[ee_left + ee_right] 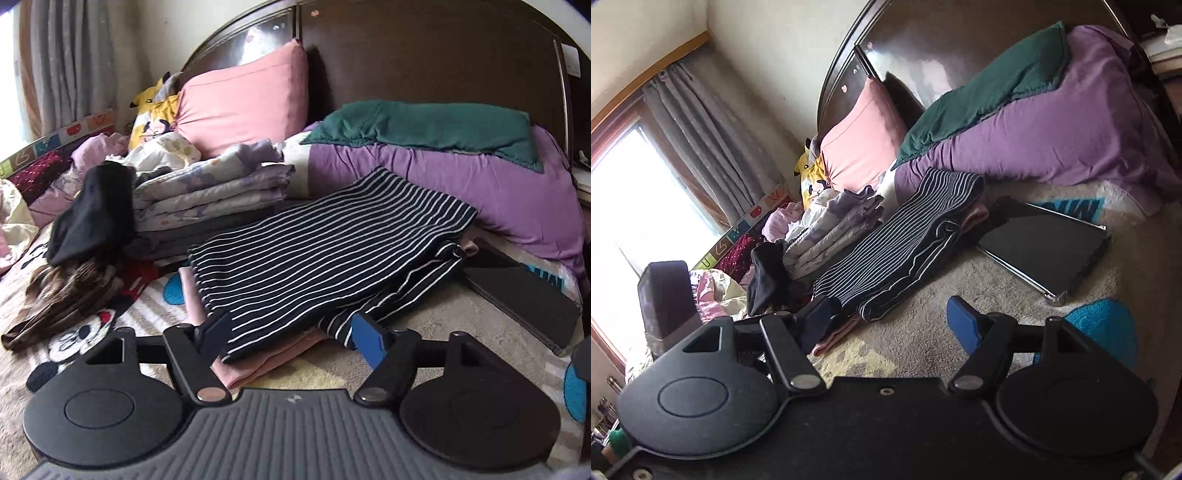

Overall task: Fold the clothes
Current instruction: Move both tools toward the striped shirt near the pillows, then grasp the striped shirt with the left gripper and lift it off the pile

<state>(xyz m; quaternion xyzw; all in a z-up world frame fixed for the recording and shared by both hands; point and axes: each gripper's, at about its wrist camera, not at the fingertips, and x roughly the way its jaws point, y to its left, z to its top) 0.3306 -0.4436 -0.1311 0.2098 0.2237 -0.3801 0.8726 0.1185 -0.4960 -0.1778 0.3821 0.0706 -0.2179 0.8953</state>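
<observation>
Striped garment (325, 251) lies folded lengthwise on a pink garment (258, 354) on the bed (443, 325), directly ahead of the left gripper (291, 334), its near hem between the spread fingers. Right gripper (892, 321) is spread too, empty, garment ahead-left. Scene fits either a fold midway or a finished one. If gripped, both layers of the hem should be caught, pink garment excluded.

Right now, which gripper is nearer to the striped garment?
Left. The left gripper is open around the striped garment's near edge; the right gripper is open, just short of it.
</observation>
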